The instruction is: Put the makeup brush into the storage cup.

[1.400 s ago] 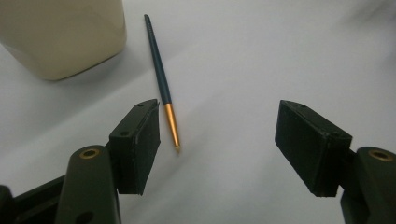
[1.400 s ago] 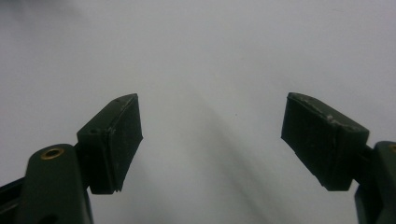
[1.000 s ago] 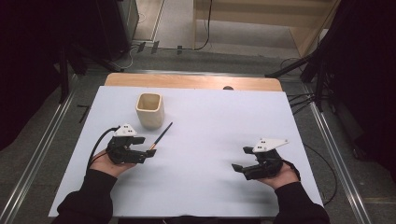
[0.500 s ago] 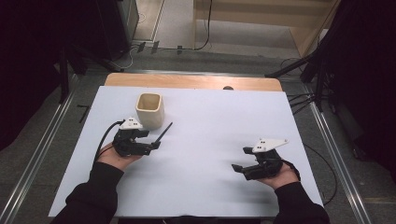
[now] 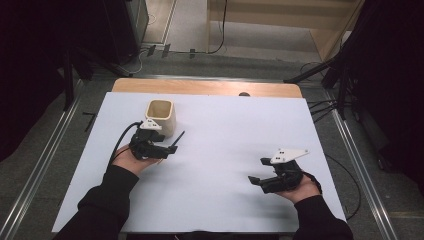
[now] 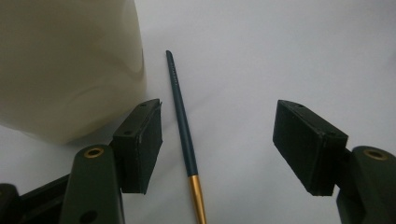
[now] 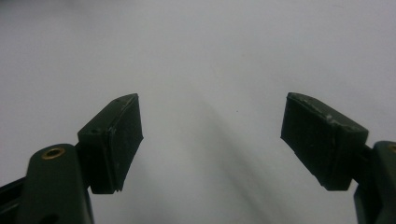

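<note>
A thin dark brush with a teal handle and a gold ferrule lies flat on the white table cover, just right of a cream square cup. My left gripper is open and low over the table. Its jaws stand on either side of the brush without touching it, and the cup rises close beside the left jaw. My right gripper rests open near the front right of the table, with bare white surface between its jaws.
A wooden table edge shows beyond the white cover. Metal rails run along both sides on the floor. A cable trails from the left gripper.
My left hand has moved forward and right towards the cup, bringing its open jaws around the brush. The right hand has stayed still.
</note>
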